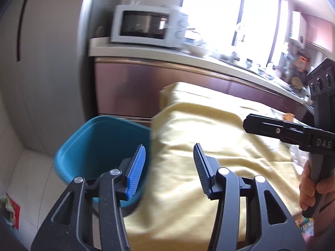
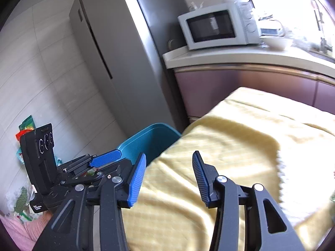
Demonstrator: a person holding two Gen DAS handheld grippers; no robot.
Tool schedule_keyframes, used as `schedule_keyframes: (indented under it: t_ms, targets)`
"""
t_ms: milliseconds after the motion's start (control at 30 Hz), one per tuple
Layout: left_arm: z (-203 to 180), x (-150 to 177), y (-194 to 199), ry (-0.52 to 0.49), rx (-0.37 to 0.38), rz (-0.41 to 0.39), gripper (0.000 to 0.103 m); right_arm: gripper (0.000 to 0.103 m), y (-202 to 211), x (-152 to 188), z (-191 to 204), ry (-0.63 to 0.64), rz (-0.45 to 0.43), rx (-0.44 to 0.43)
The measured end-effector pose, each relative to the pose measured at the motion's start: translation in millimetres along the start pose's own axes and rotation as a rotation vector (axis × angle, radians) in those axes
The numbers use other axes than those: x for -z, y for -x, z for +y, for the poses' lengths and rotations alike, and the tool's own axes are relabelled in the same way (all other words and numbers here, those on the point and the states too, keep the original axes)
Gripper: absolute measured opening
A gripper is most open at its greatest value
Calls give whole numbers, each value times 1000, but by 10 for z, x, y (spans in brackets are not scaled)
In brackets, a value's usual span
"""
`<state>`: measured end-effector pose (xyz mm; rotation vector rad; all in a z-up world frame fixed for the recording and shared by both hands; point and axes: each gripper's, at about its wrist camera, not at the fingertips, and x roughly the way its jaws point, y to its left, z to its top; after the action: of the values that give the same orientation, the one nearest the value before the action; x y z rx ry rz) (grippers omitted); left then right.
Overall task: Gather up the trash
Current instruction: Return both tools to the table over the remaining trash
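A teal plastic bin (image 1: 100, 144) stands on the floor at the left end of a table covered with a yellow cloth (image 1: 209, 146). My left gripper (image 1: 169, 159) is open and empty, held over the table's left edge beside the bin. My right gripper (image 2: 168, 167) is open and empty above the cloth; it also shows in the left wrist view (image 1: 247, 121). The bin shows in the right wrist view (image 2: 150, 140) too, with the left gripper (image 2: 106, 159) in front of it. Colourful wrappers (image 2: 26, 125) lie on the floor at the left. A red and green wrapper (image 1: 9, 211) lies on the floor.
A grey fridge (image 2: 117, 62) stands behind the bin. A white microwave (image 1: 146, 25) sits on the kitchen counter (image 1: 188, 56) with bowls and clutter. More small items (image 1: 303, 226) lie at the table's right edge.
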<state>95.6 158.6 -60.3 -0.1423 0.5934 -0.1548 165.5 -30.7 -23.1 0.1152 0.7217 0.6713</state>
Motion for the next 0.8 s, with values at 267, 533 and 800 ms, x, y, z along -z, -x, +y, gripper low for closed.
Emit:
schedule_keyframes:
  t_ms: [267, 533, 800]
  targets:
    - [-915, -85, -244, -127, 194, 25, 56, 45, 807, 326, -470, -91, -91, 187]
    - [-1691, 15, -541, -246, 307, 80, 56, 45, 1357, 723, -995, -204, -122, 369]
    - [-2256, -18, -769, -372, 324, 89, 61, 47, 1552, 847, -1266, -234, -136, 488]
